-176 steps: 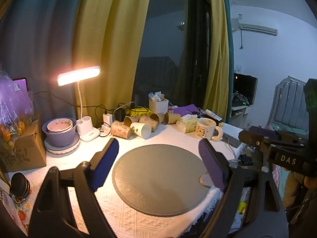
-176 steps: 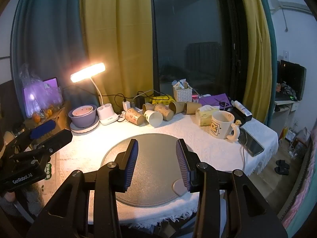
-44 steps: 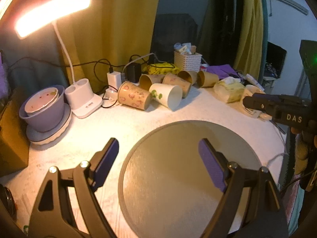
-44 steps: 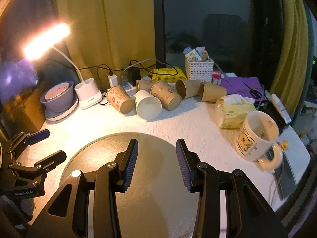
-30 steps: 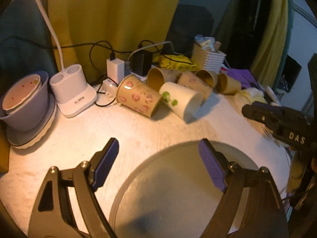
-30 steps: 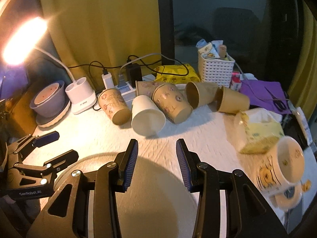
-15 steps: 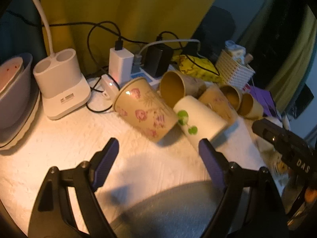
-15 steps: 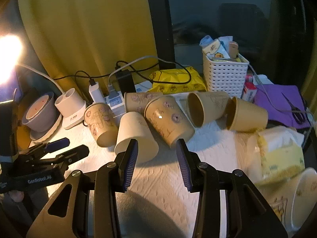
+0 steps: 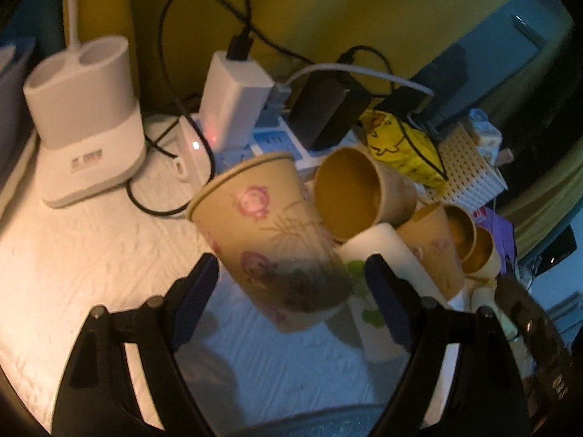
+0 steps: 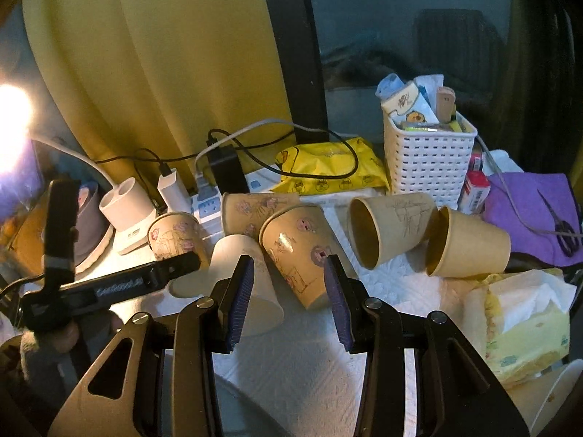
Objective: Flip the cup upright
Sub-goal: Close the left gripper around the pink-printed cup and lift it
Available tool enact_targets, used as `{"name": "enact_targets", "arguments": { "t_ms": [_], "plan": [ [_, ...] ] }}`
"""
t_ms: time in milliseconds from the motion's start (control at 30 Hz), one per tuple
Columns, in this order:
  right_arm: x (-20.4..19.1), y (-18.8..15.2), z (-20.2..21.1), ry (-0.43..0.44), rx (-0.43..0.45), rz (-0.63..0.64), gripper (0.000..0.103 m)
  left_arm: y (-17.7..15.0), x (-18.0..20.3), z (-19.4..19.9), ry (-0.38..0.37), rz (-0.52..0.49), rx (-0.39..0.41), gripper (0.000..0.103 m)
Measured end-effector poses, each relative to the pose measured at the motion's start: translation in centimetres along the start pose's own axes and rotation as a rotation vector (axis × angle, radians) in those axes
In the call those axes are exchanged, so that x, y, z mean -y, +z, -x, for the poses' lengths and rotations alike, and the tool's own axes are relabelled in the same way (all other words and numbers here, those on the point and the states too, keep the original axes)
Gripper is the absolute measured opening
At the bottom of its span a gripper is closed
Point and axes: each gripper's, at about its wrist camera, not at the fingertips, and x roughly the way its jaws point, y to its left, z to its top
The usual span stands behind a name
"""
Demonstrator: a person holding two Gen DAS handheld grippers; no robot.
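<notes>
- Covering the bench (image 10: 302,375), a white textured cloth (image 9: 91,255) meets yellow curtains (image 10: 164,54).
- Left tongs (image 9: 288,287) and right tongs (image 10: 288,295) gape wide, each around a tipped cup, gripping nothing.

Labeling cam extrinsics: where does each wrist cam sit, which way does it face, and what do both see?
Left wrist: on the left gripper, facing the pink-flowered cup lying between its open fingers.
Right wrist: on the right gripper, open, facing the cup pile and white basket; the left gripper shows at left.
Shared: flowered cup, white cup, lamp base.
</notes>
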Motion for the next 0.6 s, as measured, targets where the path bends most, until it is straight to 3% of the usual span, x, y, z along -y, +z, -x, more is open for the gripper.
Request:
{"name": "enact_targets", "arguments": {
  "t_ms": [267, 600],
  "plan": [
    [0.1, -0.1, 0.2, -0.005, -0.006, -0.002, 0.042, 0.1, -0.1, -0.6, -0.011, -0.032, -0.024, 0.068],
    [-1.8, -0.3, 2.1, -0.017, -0.009, 0.014, 0.042, -2.0, 1.6, 3.4, -0.062, -0.176, -0.009, 0.065]
  ]
}}
